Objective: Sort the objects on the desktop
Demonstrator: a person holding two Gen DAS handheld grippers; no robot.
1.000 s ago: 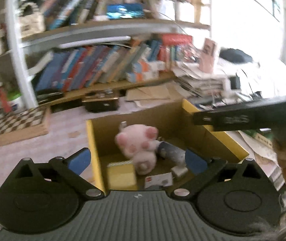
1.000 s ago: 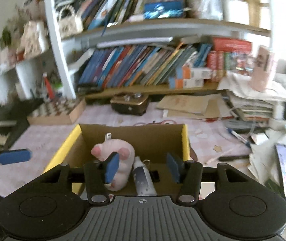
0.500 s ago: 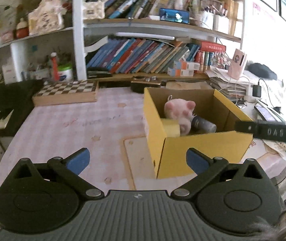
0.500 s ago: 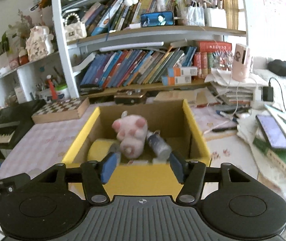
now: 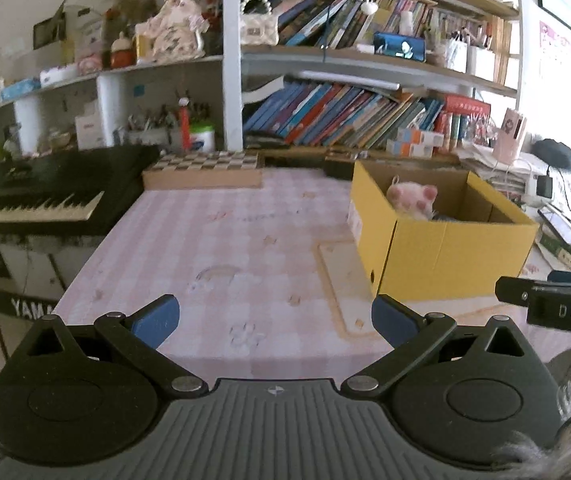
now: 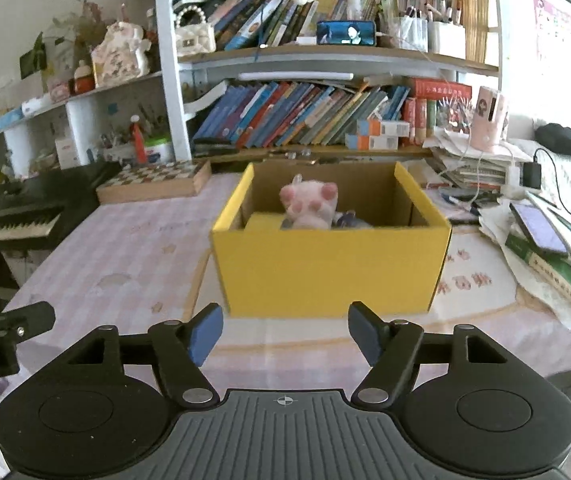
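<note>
On the table (image 6: 133, 248), which wears a pink checked cloth, stands an open yellow box (image 6: 331, 268), the landmark for everything else here. Inside the box, toward its far wall, a pink plush toy (image 6: 310, 204) sits upright; a yellow item (image 6: 263, 222) lies to the left of the toy and a dark bottle-like thing (image 6: 351, 220) to its right, both mostly hidden by the box's near wall. Under the box and jutting out from its left side lies a pale flat board (image 5: 345, 284). Behind the box and to its left, a chessboard (image 6: 155, 182) rests on the table, and farther left of that a black keyboard (image 5: 33, 200) stands off the table's edge. Behind the box rises a bookshelf (image 6: 305, 116) packed with leaning books. To the right of the box, papers and a green book (image 6: 557, 276) are piled up, with a phone (image 6: 537, 228) on top.

The right gripper (image 6: 284, 334) hangs in front of the box's near wall, clear of it; its jaws are opening and nothing is between them. The left gripper (image 5: 273, 320) hovers over bare cloth in front of the box and to its left, released, jaws spread wide and empty.
</note>
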